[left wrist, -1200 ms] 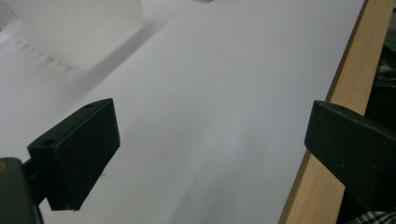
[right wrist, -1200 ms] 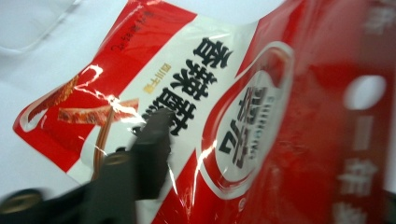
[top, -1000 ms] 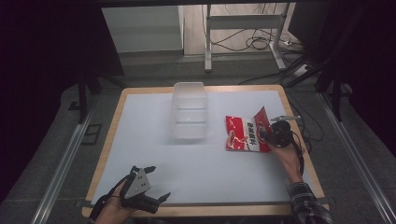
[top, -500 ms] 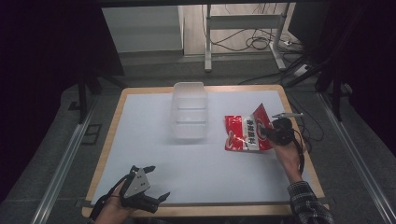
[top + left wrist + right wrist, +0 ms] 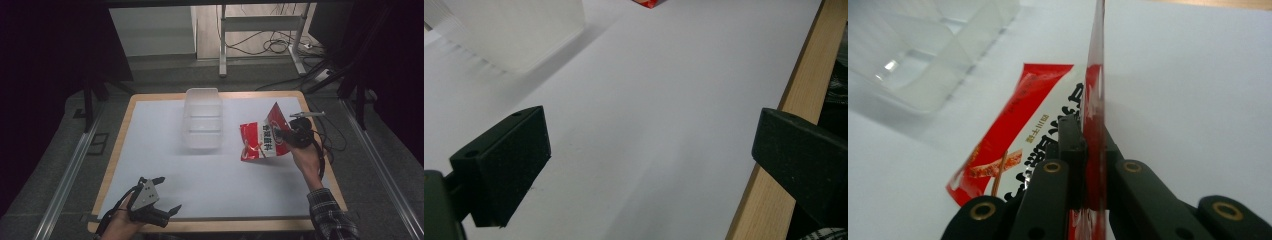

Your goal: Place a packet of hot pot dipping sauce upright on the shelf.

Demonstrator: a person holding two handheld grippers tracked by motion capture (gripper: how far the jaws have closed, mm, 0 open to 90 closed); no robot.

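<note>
A white table with a wooden rim fills the scene. At its near edge the left gripper rests, jaws wide apart. Farther right, the right gripper pinches a red packet between closed jaws, lifted beside the clear tub.

Clear plastic container, white table
</note>
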